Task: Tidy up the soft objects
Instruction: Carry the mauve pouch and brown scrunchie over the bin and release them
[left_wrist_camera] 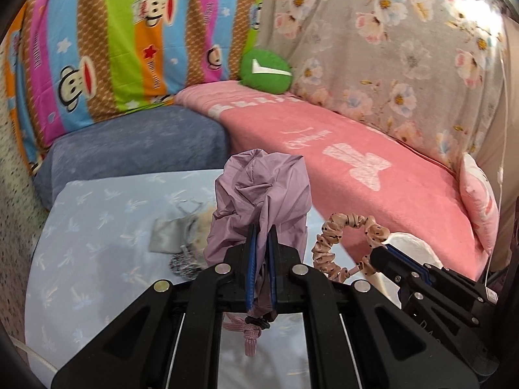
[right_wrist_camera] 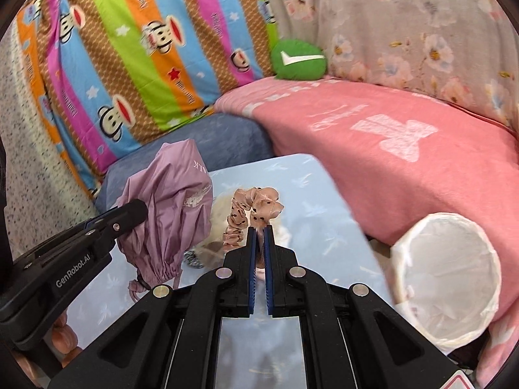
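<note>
The left gripper [left_wrist_camera: 262, 236] pinches a lilac drawstring pouch [left_wrist_camera: 262, 201] by its gathered neck, so it hangs clear of the pale blue cloth [left_wrist_camera: 97, 220]. The right gripper [right_wrist_camera: 259, 236] pinches a pink spotted scrunchie [right_wrist_camera: 251, 210] aloft, likely bound for the white-lined bin [right_wrist_camera: 444, 295], whose inside looks empty. Other small soft things lie on the cloth.

Both wrist views look steeply down, close over the same pale blue sheet [left_wrist_camera: 97, 227], apparently side by side
</note>
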